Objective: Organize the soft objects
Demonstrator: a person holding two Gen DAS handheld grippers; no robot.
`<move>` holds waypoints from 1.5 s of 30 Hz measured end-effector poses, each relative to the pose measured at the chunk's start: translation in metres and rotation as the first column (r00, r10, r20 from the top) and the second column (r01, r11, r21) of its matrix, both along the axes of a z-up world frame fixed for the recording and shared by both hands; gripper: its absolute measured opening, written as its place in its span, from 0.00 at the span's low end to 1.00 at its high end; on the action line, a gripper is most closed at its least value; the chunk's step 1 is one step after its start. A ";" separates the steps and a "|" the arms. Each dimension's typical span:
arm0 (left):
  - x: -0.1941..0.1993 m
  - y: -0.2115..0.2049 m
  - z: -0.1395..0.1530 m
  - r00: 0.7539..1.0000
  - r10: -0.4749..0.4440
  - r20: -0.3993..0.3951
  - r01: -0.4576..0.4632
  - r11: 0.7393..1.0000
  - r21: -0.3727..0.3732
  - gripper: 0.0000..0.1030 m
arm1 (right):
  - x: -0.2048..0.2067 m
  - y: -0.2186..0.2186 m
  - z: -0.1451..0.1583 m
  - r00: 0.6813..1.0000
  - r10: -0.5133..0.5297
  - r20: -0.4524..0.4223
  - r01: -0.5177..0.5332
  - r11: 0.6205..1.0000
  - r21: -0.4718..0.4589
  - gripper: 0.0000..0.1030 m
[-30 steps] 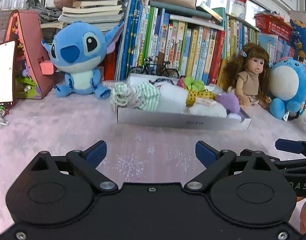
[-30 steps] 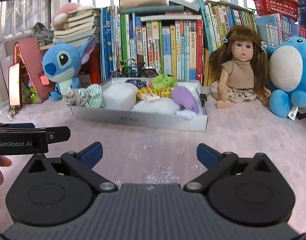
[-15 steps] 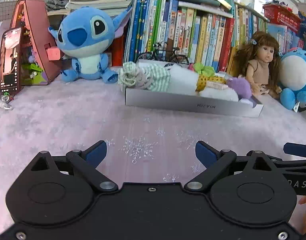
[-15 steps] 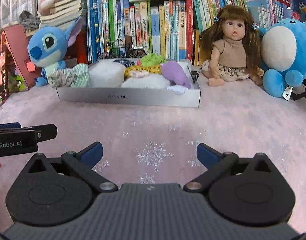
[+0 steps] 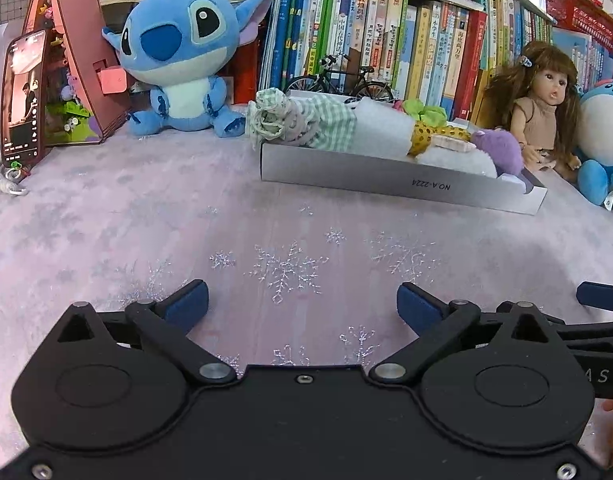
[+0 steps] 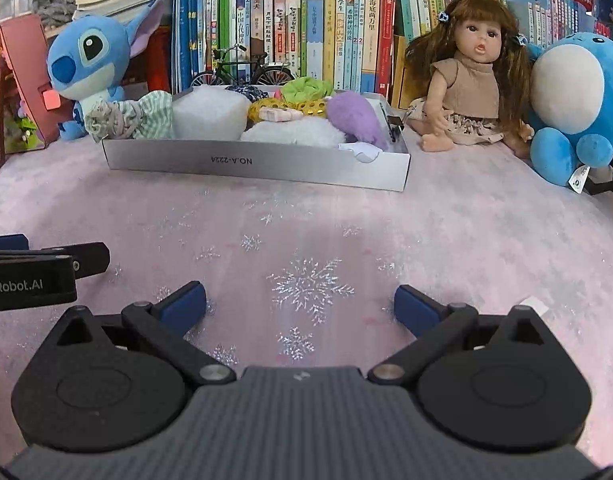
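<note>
A shallow white box (image 5: 386, 178) (image 6: 266, 164) on the pink snowflake cloth holds soft things: a green checked cloth (image 5: 330, 128) (image 6: 146, 116) hanging over its left end, a white plush block (image 6: 206, 116), a yellow scrunchie (image 6: 290, 108), a green scrunchie (image 6: 306, 90) and a purple plush (image 5: 500, 150) (image 6: 354, 118). My left gripper (image 5: 302, 304) hovers over bare cloth well short of the box, its jaws opening with nothing between them. My right gripper (image 6: 300, 302) is beside it, open and empty, equally far from the box.
Behind the box stands a row of books with a model bicycle (image 6: 242, 68). A blue plush (image 5: 178, 60), a pink house-shaped case (image 5: 74, 60) and a phone (image 5: 22, 96) are on the left. A doll (image 6: 462, 80) and a round blue plush (image 6: 574, 96) sit on the right.
Both grippers have sunk a little and tipped downward, so the box and toys sit higher in each view and more cloth shows. Nothing was picked up or moved.
</note>
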State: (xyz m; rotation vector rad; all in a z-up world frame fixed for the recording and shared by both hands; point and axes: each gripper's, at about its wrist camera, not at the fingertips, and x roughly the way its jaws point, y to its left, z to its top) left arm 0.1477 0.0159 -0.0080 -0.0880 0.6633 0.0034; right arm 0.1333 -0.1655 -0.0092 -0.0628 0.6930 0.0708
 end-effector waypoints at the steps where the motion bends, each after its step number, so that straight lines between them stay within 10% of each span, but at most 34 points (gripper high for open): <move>1: 0.000 0.000 0.000 1.000 0.002 -0.002 -0.002 1.000 0.001 1.00 | 0.000 0.000 0.000 1.000 0.000 0.000 0.000 1.000 -0.002 1.00; 45: 0.006 -0.008 -0.003 0.999 0.026 -0.027 -0.024 0.997 0.071 1.00 | 0.000 0.000 0.000 1.000 0.000 -0.002 0.000 1.000 0.005 1.00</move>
